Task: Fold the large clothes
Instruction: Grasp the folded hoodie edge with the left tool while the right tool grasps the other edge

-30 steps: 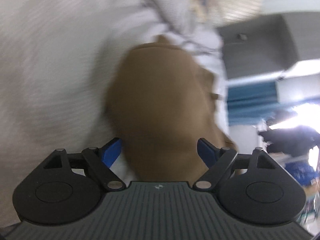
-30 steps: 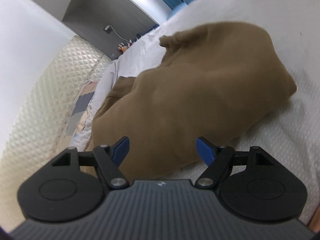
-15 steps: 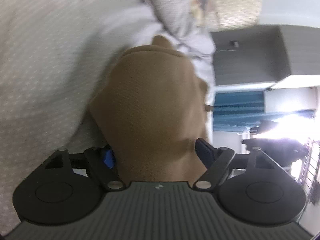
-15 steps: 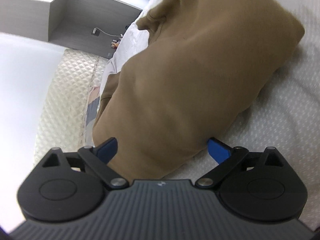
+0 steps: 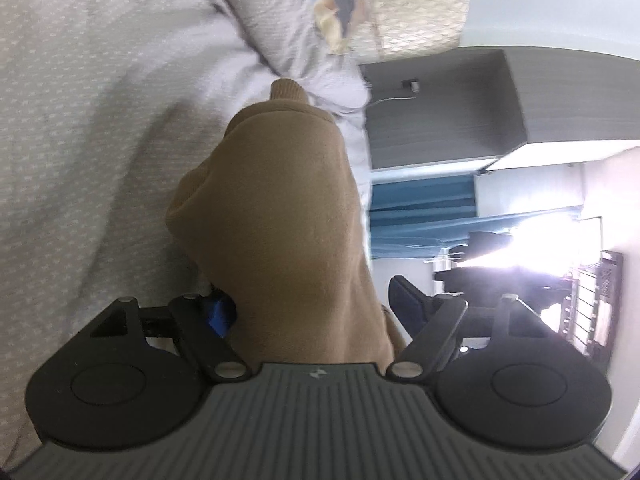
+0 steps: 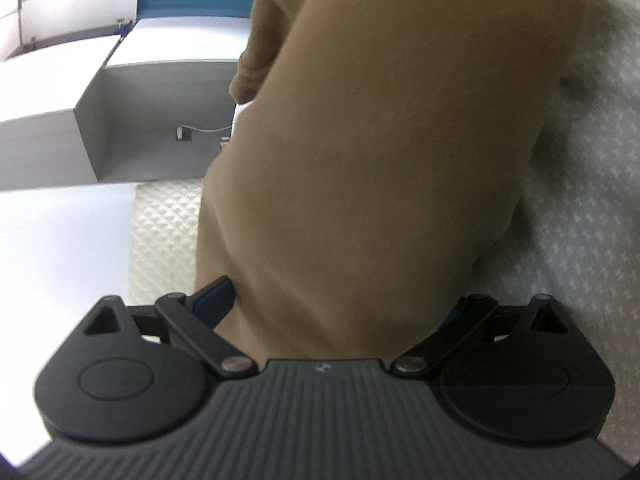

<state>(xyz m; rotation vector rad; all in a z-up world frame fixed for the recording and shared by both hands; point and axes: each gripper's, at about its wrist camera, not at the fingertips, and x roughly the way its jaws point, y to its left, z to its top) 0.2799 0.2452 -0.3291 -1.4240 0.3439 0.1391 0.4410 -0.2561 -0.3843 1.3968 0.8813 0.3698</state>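
while i hold both wrist views up side by side, my left claw [image 5: 310,306] has its blue-tipped fingers [image 5: 408,304] spread wide around the near edge of the soft tan-brown fleece garment [image 5: 280,208], released rather than pinching it; the left finger is half tucked under the cloth and the right one stands clear of it. that bundled garment lies on the pale grey bed cover with small white flecks [image 5: 88,128], and a ribbed cuff [image 5: 289,90] pokes out at its far end. beyond it i see a cream quilted headboard [image 5: 416,4] and teal curtains [image 5: 420,216].

my right claw [image 6: 344,304] is likewise spread apart, straddling the tan garment [image 6: 392,140], which fills the gap between the fingers [image 6: 214,300]; the right finger is nearly hidden by fabric. the flecked cover [image 6: 580,232] lies just beside it on the right.
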